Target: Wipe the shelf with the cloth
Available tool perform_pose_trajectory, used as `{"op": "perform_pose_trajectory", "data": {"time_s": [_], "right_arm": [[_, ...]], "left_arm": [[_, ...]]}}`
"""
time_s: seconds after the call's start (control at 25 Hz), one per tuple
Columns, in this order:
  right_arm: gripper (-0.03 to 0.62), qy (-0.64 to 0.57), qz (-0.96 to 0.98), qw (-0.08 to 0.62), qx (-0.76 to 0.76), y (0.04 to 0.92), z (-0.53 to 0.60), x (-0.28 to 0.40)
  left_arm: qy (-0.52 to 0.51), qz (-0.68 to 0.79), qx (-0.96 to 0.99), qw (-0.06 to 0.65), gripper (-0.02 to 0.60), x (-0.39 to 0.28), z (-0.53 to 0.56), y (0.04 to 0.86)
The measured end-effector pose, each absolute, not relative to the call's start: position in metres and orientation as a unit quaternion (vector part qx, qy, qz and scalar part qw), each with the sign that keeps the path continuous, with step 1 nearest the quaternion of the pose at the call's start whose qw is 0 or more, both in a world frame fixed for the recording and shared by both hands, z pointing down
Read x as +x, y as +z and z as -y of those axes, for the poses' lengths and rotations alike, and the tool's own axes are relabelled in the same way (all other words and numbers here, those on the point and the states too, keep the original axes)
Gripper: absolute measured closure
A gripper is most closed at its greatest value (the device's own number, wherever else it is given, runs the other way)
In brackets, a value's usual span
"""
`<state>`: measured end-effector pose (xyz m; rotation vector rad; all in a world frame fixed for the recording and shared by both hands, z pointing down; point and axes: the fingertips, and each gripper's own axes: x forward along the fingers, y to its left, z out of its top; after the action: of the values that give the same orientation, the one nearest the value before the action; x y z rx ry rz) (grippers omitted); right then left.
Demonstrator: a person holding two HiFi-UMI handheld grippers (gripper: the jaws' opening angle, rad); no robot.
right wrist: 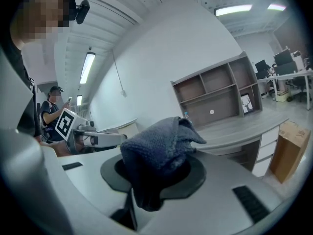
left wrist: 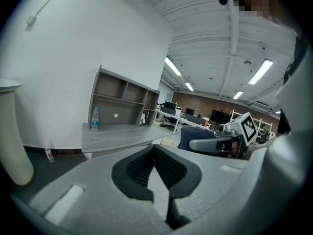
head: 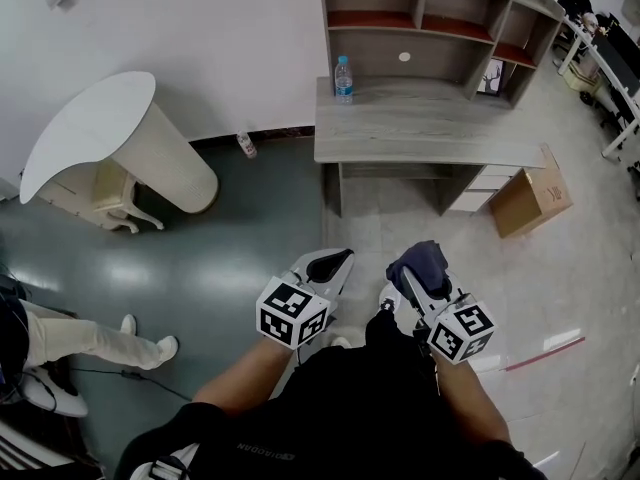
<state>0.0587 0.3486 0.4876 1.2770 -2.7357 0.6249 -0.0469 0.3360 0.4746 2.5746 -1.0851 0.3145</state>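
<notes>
Task status: not under way. No wiping contact shows in any view.
Done so far: the cloth [right wrist: 161,141] is in hand, so pickup is finished.
Left to do: the whole approach to the shelf [head: 440,53], then every pass of wiping.
Shelf location: it stands on the back of the grey desk [head: 420,128], against the white wall, well apart from both grippers.
Shelf contents: compartments are mostly bare. A small framed picture [head: 491,78] sits in the right-hand one.
Desk top: a water bottle [head: 343,78] stands at its left end, just beside the shelf's left wall.
Right gripper [head: 420,286]: jaws are clamped on the cloth.
Cloth: dark blue-grey knit, bunched. It mounds above the jaw pads and a tail hangs down between them toward the camera.
Cloth position: held low in front of the person's body, over the floor, touching nothing but the gripper.
Left gripper [left wrist: 155,153]: jaw tips are pressed together with nothing between them. It is held beside the right gripper, near but not touching.
Floor near desk: a cardboard box [head: 530,196] lies at the desk's right corner and a small bottle [head: 246,146] lies by the wall.
Bystander: another person's legs [head: 70,338] show at the left edge, well clear of the path to the desk.
Judgement: progress is early. The bunched cloth probably needs a flat face presented to the boards before wiping.
Risk: the picture and the bottle stand near the surfaces to be wiped and could be knocked.
</notes>
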Motion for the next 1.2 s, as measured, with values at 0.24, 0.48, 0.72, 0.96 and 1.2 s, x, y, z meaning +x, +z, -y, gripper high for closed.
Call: {"op": "perform_pose_trajectory", "data": {"time_s": [0.24,0.48,0.72,0.96,1.2], "right_arm": [[0.488,0.195,0.898,0.022,0.394,0.477,-0.286,0.070],[0.488,0.189,0.906,0.021,0.379,0.468,-0.213,0.092],[0.488,0.187,0.912,0.022,0.363,0.464,-0.158,0.120],[0.488,0.182,0.919,0.025,0.350,0.463,-0.115,0.151],[0.485,0.192,0.922,0.027,0.336,0.472,-0.095,0.160]], "left_arm": [[0.112,0.398,0.898,0.153,0.572,-0.035,-0.278,0.464],[0.103,0.415,0.893,0.142,0.572,-0.009,-0.212,0.447],[0.108,0.429,0.885,0.146,0.572,0.019,-0.156,0.448],[0.103,0.442,0.880,0.139,0.572,0.052,-0.107,0.440],[0.124,0.440,0.876,0.153,0.572,0.071,-0.097,0.456]]}}
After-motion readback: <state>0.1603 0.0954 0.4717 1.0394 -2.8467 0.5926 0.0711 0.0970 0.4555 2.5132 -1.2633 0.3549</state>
